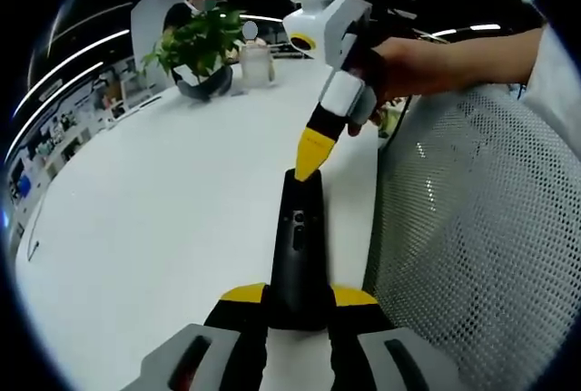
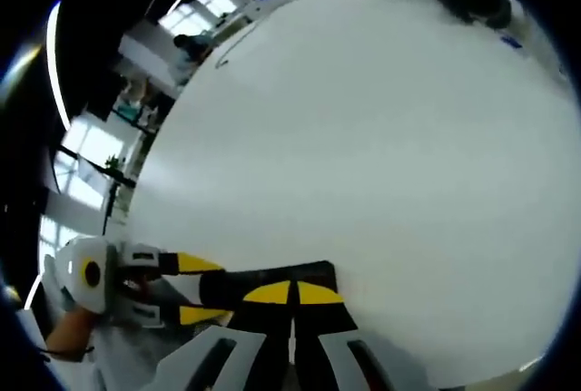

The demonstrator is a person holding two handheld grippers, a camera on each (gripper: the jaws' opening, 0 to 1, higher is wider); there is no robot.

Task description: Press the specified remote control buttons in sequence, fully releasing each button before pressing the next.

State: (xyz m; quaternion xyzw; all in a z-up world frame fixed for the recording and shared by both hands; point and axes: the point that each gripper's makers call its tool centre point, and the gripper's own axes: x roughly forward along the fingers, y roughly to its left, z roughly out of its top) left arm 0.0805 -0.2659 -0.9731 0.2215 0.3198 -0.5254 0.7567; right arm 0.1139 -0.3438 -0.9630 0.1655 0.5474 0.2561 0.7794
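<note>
1 black remote control point(image 1: 300, 255), slim and rigid, likely light with a smooth casing; best held at its near end, clear of the buttons. Clamped there by left gripper point(image 1: 300, 305), above white table point(image 1: 163, 219). Right gripper point(image 1: 309, 166), jaws closed, tip touching its far end.

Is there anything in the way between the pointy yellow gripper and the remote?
No. The right hand-held gripper has its shut yellow tips right at the far end of the black remote, which the left hand-held gripper holds above the white table.
</note>
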